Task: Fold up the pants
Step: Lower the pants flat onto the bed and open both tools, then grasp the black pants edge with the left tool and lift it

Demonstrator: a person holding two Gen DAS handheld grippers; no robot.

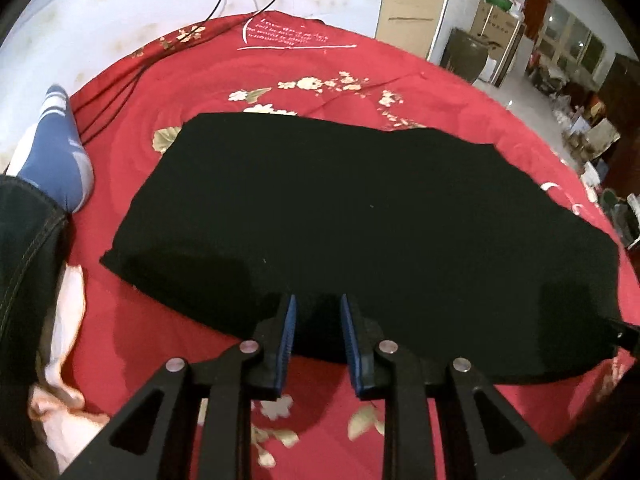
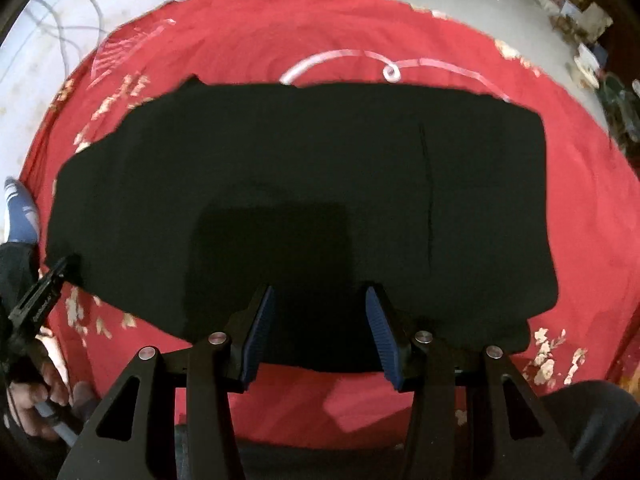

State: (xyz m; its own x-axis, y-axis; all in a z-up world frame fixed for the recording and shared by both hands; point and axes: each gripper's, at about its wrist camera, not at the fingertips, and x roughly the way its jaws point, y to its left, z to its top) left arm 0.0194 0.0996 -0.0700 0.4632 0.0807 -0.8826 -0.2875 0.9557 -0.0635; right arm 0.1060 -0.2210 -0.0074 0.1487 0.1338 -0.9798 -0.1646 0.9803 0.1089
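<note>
Both grippers' fingers (image 1: 318,312) (image 2: 320,304) part-open (empty) over pants' (image 1: 340,220) near edge

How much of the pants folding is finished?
Partly done, it seems: the black pants lie flat on the red bedspread as one wide slab, probably folded over already. Right now nothing is held; the left gripper and right gripper hover open above the near edge. Probably left: folding it smaller.

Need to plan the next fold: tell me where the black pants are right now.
The black pants lie flat across the middle of the red floral bedspread in both wrist views, just ahead of both grippers' open fingers; a blue sock sits off their left end.
</note>
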